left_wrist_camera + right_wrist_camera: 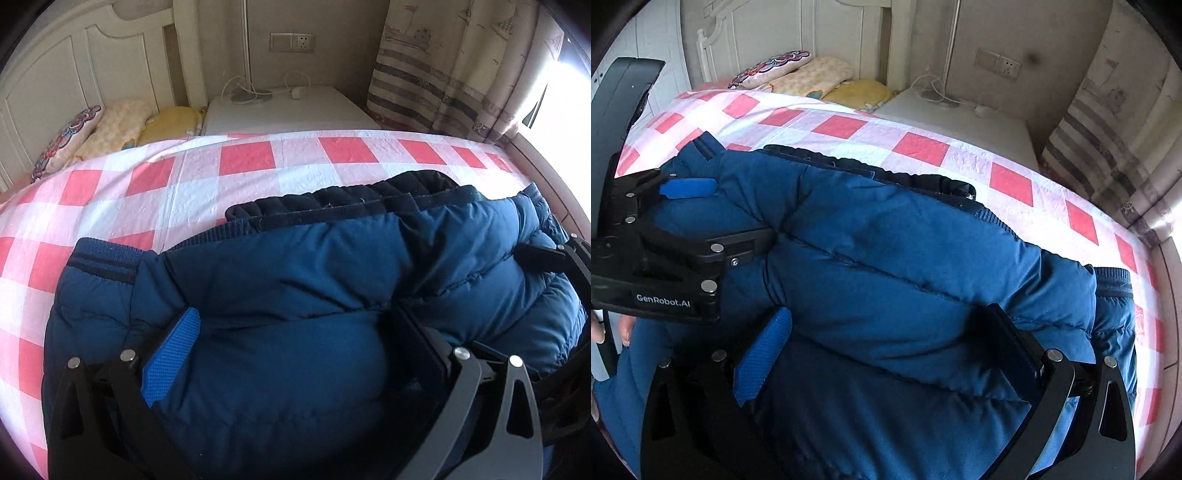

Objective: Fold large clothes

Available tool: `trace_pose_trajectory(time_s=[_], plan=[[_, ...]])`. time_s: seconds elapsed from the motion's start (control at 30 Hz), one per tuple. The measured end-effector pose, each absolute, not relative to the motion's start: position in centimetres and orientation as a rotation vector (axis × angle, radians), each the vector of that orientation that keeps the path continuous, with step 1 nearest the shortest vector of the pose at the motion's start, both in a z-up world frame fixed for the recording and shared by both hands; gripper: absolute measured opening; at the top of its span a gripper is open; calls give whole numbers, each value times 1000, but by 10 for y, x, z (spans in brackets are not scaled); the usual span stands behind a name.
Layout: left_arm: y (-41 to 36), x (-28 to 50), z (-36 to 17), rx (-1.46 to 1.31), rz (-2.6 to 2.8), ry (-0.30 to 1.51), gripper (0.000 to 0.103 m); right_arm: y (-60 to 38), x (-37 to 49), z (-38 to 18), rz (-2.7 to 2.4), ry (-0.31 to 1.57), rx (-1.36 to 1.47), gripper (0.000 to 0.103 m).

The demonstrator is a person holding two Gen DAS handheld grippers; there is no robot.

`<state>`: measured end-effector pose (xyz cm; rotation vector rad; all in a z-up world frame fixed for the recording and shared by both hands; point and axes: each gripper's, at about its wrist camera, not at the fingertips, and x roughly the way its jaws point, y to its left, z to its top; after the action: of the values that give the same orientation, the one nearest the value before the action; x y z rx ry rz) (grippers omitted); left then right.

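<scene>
Blue padded fabric fills the gap between both sets of fingers. We see the left gripper [295, 347] spread wide, its blue-padded finger [171, 354] on one side and the black finger [421, 343] on the other, with a thick bulge of the blue puffer jacket [303, 280] pressed between them; the pads touch the fabric, but we cannot tell whether they actually clamp it. Same picture for the right gripper [890, 354]: jaws wide apart, a fat roll of the jacket between them, grip unclear. In the right wrist view the left gripper [713, 210] comes in from the left, a "GenRobot.AI" label on its body, its fingers straddling the same jacket, with a fingertip of the person's hand [626, 326] just below it. The jacket lies bunched on the bed, ribbed cuff [105, 260] at its left end and a dark navy lining [351, 199] showing along the far edge. Under it is the pink-and-white checked bedsheet [243, 162]. Farther out: pillows [110, 129] against the white headboard [74, 74], a white nightstand [295, 109] with a lamp base and cables, a wall socket [291, 42], and a striped curtain [461, 74] by the bright window.
</scene>
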<state>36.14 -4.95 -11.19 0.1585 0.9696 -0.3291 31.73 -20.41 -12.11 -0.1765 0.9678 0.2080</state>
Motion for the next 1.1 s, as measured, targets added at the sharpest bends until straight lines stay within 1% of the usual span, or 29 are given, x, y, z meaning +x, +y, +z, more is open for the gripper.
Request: trace_pose_trajectory(time_s=[0.67, 0.7, 0.73, 0.83, 0.93, 1.03, 1.07, 1.1], plan=[[-46, 360, -113, 140, -331, 949, 101, -210, 316, -123, 220, 960, -145, 99], [-43, 357, -108, 134, -318, 946, 101, -212, 315, -120, 220, 967, -137, 99], [-38, 351, -102, 124, -303, 938, 99, -215, 312, -117, 211, 971, -136, 99], [-21, 327, -76, 83, -334, 900, 100, -234, 285, -92, 236, 935, -82, 99], [-1, 301, -64, 128, -315, 887, 100, -250, 254, -80, 244, 939, -95, 99], [17, 288, -83, 216, -245, 904, 101, -260, 234, -98, 219, 962, -118, 99], [27, 291, -100, 208, -244, 933, 101, -265, 231, -108, 231, 963, -90, 99], [35, 292, -102, 150, -272, 932, 101, -270, 228, -113, 247, 922, -50, 99]])
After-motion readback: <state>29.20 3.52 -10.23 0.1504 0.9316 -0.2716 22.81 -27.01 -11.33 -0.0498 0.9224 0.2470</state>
